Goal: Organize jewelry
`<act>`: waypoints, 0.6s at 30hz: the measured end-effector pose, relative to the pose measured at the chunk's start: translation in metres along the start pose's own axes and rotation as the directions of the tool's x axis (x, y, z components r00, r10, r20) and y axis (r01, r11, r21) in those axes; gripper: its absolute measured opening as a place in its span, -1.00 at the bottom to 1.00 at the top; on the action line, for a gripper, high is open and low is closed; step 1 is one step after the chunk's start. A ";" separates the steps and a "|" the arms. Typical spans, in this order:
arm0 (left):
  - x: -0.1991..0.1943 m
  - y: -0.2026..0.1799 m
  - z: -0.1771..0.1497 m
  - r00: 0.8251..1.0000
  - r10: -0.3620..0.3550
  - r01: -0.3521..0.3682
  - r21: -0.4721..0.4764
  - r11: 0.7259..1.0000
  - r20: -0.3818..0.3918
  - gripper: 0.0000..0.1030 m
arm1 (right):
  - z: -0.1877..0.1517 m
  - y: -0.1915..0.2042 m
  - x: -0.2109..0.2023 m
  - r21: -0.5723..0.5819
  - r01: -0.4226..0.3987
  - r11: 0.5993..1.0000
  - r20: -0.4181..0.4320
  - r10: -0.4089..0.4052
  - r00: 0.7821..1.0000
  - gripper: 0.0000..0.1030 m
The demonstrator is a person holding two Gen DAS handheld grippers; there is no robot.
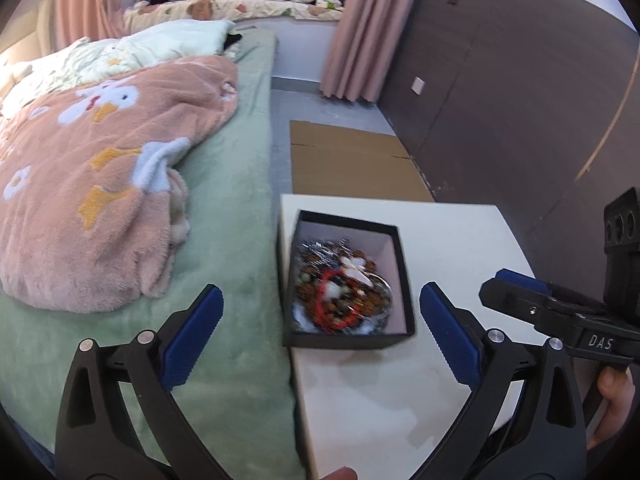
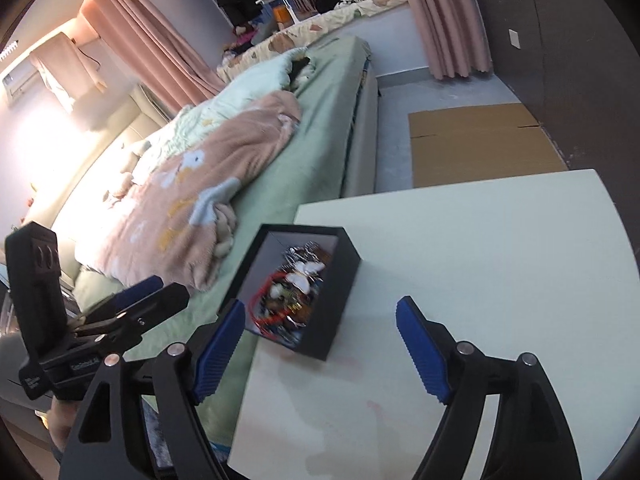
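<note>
A black open box [image 1: 405,280] sits at the left edge of a white table [image 1: 400,392]. It holds a tangle of jewelry [image 1: 344,292]: bead bracelets, a red string, white and silvery pieces. My left gripper [image 1: 320,328] is open and empty, its blue pads either side of the box's near end, above it. In the right wrist view the box [image 2: 340,292] and jewelry [image 2: 292,296] lie just ahead of my right gripper [image 2: 320,340], which is open and empty. The right gripper shows in the left view [image 1: 516,292], the left gripper in the right view [image 2: 152,296].
A bed with a green sheet [image 1: 232,264] and a pink fleece blanket [image 1: 100,184] lies against the table's left side. Flat cardboard [image 1: 352,164] lies on the floor beyond the table. A dark wall panel [image 1: 520,100] runs along the right. Pink curtains [image 1: 360,32] hang behind.
</note>
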State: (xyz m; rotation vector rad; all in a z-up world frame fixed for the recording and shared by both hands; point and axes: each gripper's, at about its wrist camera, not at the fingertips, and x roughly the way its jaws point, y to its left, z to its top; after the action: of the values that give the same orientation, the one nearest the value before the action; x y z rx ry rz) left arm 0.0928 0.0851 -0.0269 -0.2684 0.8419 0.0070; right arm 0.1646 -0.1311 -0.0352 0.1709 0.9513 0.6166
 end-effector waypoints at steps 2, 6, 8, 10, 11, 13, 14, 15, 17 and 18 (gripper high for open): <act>-0.002 -0.006 -0.003 0.999 -0.029 0.029 0.007 1.000 -0.015 0.90 | -0.004 -0.004 -0.008 -0.003 0.021 1.000 0.001 -0.021 1.000 0.70; -0.008 -0.021 -0.010 1.000 -0.022 0.022 0.042 0.999 -0.006 0.90 | -0.010 -0.014 -0.027 0.006 0.064 0.998 0.013 -0.064 0.998 0.86; -0.015 -0.027 -0.013 1.000 -0.026 0.025 0.045 0.999 0.014 0.90 | -0.012 -0.019 -0.037 0.015 0.070 0.997 0.019 -0.070 0.997 0.86; -0.025 -0.034 -0.015 0.999 -0.014 0.011 0.056 0.998 0.048 0.90 | -0.016 -0.024 -0.048 0.022 0.084 0.996 0.036 -0.085 0.996 0.86; -0.028 -0.037 -0.017 0.998 -0.010 0.007 0.058 0.998 0.059 0.90 | -0.018 -0.026 -0.054 0.021 0.096 0.995 0.044 -0.097 0.994 0.86; -0.032 -0.039 -0.019 0.997 0.001 -0.005 0.045 0.999 0.079 0.90 | -0.022 -0.030 -0.062 0.022 0.115 0.993 0.059 -0.116 0.991 0.86; -0.033 -0.039 -0.019 0.996 -0.005 0.001 0.040 0.999 0.084 0.90 | -0.025 -0.033 -0.067 0.028 0.129 0.991 0.066 -0.131 0.989 0.86; -0.034 -0.040 -0.020 0.996 -0.009 0.005 0.038 0.999 0.088 0.90 | -0.027 -0.036 -0.071 0.035 0.138 0.990 0.070 -0.140 0.988 0.86; -0.036 -0.043 -0.022 0.995 0.010 -0.015 0.050 0.999 0.100 0.90 | -0.031 -0.042 -0.076 0.047 0.149 0.988 0.075 -0.152 0.985 0.86; -0.037 -0.045 -0.024 0.994 0.023 -0.029 0.059 0.998 0.107 0.90 | -0.033 -0.043 -0.079 0.049 0.157 0.986 0.080 -0.161 0.984 0.86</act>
State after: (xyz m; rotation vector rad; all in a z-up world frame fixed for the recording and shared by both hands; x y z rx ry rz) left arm 0.0554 0.0400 -0.0042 -0.1987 0.7383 0.0199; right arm 0.1228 -0.2154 -0.0152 0.1556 0.8879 0.4389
